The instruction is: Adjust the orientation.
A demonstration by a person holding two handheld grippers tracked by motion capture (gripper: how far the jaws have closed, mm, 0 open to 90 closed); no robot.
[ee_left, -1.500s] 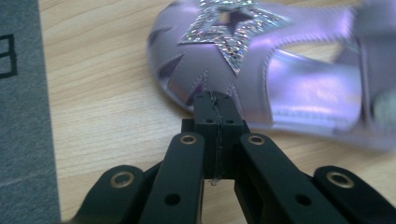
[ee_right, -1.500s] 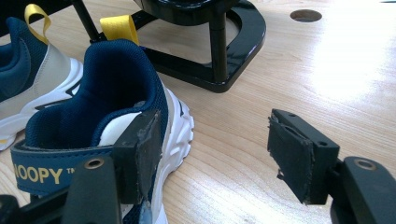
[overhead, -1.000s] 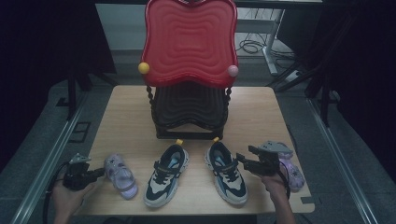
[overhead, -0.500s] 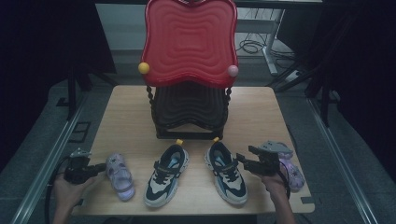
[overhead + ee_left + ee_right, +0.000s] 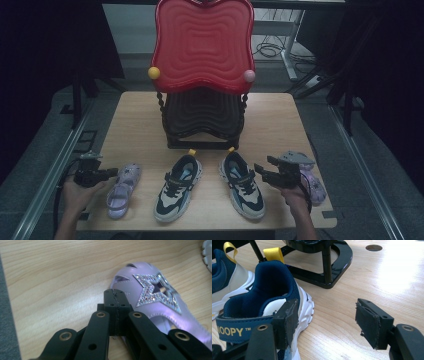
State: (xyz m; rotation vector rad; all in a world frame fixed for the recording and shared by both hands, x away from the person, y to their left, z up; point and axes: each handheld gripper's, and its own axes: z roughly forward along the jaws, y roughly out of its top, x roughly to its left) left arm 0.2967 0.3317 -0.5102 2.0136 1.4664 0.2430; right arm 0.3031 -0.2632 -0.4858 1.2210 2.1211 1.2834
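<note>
A: What lies at the left of the table?

B: A lilac sandal [image 5: 121, 191], flat on its sole on the pale wood, toe toward the chair. Its upper has cut-outs and a glittery silver star [image 5: 157, 291].

A: And on the right side?

B: A sneaker [image 5: 242, 183] in navy, white and light blue, upright on its sole, a yellow pull loop [image 5: 273, 253] at the heel, which points toward the chair.

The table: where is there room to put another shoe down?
Bare wood lies on the table left of the black stand and right of it. The front row is crowded: purple sandal, two sneakers.
</note>
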